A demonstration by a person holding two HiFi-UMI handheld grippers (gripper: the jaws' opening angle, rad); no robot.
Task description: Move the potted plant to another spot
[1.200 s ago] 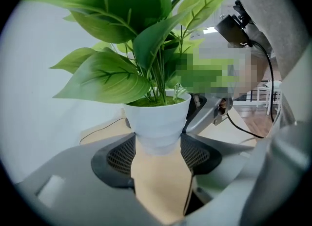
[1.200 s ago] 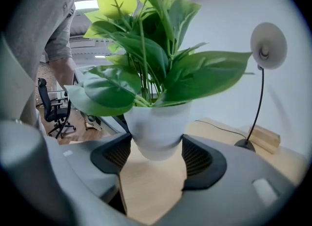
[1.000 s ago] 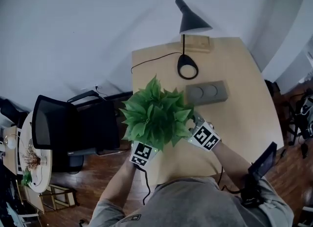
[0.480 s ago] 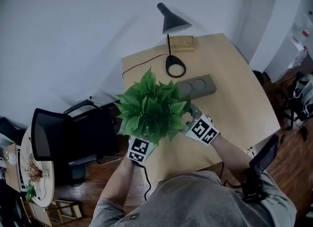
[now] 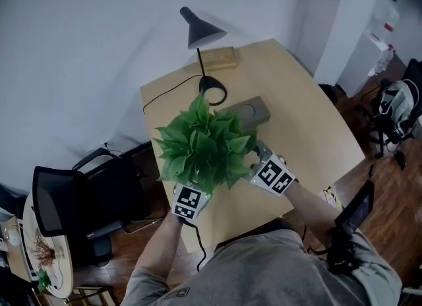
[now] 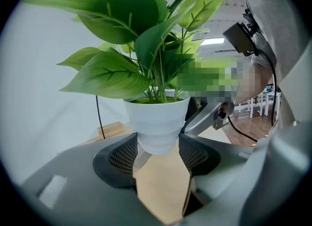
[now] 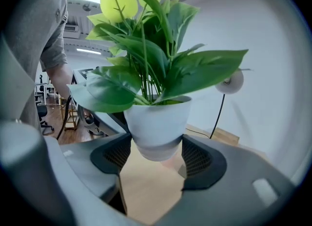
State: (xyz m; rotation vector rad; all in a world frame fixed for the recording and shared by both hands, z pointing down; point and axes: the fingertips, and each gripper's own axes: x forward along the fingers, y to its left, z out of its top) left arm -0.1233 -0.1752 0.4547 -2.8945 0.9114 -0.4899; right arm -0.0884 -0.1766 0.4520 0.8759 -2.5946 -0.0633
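In the head view, the potted plant (image 5: 203,148) is seen held between the left tongs (image 5: 192,196) and the right tongs (image 5: 260,165). Its foliage is spread over both tips, above the near part of the pale wooden worktop (image 5: 297,113). Beyond the tongs, a black desk lamp (image 5: 201,34) and a grey block (image 5: 245,109) with two round recesses are found. In the left gripper view, the left tongs (image 6: 157,152) are clamped on the lower part of the white ridged pot (image 6: 157,122), one pad pressed against each side. Bare worktop is seen beneath its base, so the pot is judged to be lifted clear. The pot is filled to the rim with a green moss-like layer (image 6: 146,100), from which thin stems and broad leaves rise. In the right gripper view, the right tongs (image 7: 157,154) are likewise closed on the same pot from the opposite side. The pick-up is judged done; the carry to another spot and the set-down are left.
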